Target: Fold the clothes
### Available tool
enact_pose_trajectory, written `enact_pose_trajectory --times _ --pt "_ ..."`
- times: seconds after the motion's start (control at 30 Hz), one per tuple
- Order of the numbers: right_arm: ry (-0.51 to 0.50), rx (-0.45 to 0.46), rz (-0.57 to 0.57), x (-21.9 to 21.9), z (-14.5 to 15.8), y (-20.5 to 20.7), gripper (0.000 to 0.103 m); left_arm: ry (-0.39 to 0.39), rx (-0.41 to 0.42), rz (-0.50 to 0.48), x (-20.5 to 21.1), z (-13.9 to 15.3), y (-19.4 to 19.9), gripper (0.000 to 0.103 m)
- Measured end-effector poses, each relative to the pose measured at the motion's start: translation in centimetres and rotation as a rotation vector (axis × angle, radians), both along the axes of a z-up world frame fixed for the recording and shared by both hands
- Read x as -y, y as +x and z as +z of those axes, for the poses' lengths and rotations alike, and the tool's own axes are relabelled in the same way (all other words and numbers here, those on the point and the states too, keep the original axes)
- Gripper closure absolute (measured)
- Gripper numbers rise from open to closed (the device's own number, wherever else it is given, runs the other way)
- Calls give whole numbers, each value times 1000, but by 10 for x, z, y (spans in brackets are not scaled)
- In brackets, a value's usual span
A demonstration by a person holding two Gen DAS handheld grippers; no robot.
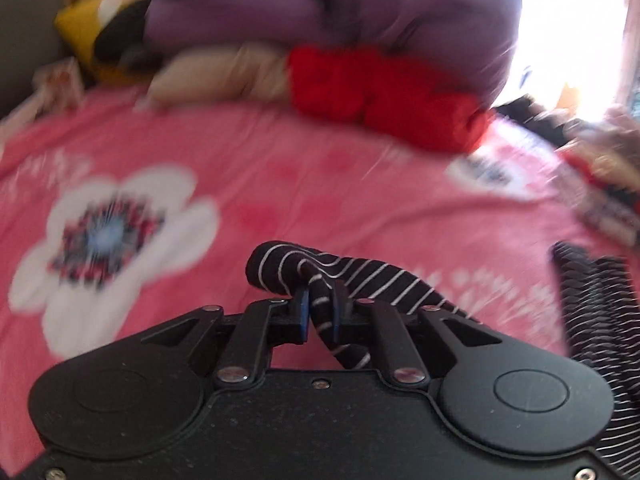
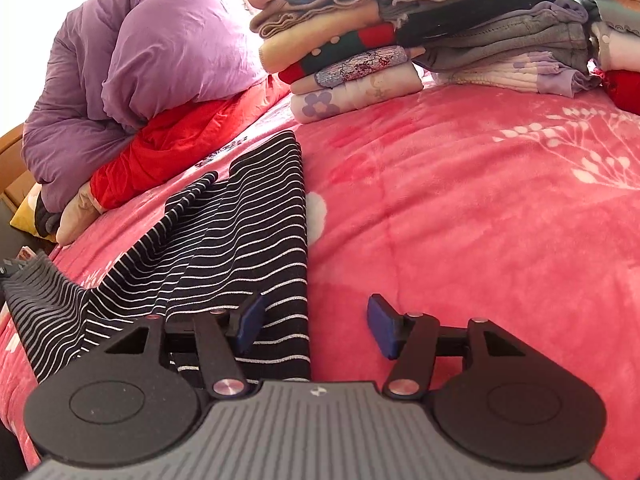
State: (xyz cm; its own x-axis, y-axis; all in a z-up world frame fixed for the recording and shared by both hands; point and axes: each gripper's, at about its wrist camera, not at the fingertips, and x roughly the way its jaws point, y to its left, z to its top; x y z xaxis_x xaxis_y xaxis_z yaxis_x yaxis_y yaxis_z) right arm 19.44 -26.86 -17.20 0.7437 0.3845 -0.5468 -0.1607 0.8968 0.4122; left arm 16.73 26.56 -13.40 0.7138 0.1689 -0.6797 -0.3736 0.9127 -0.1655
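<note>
Left hand-held gripper pinching striped garment

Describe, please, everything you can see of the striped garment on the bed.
The striped garment is black with thin white stripes and looks like a soft knit. It lies partly flattened on the pink bedspread, its right edge straight, its left part rumpled in folds. The left gripper has a bunched end of it between its fingers, lifted off the bedspread. The right gripper is open, with one finger over the cloth and the other over bare bedspread.
</note>
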Motion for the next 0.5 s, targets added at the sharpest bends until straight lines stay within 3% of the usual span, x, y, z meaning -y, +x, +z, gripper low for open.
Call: enact_pose_trajectory --times 0.13,0.2,0.27,0.3,0.37,0.4,0.47,0.5 --pt "0 -1 0 0 0 0 45 -197 -3 102 -28 -20 -4 64" --pt "0 -1 0 0 0 0 45 -283 21 146 -37 -23 -6 60" --pt "-2 -1 1 0 0 1 45 -292 8 180 -40 -27 1 60" --pt "-4 -1 2 0 -1 1 45 -296 2 196 -42 -29 5 63" --pt "-6 -1 3 -1 -1 2 44 -271 -12 198 -42 -30 14 78" --pt "-6 -1 3 -1 -1 2 44 -222 -18 159 -38 -25 20 100" --pt "-6 -2 3 0 -2 2 44 -101 59 94 -31 -7 20 100" --pt "-6 -2 4 0 -2 2 44 -86 114 94 -34 2 16 100"
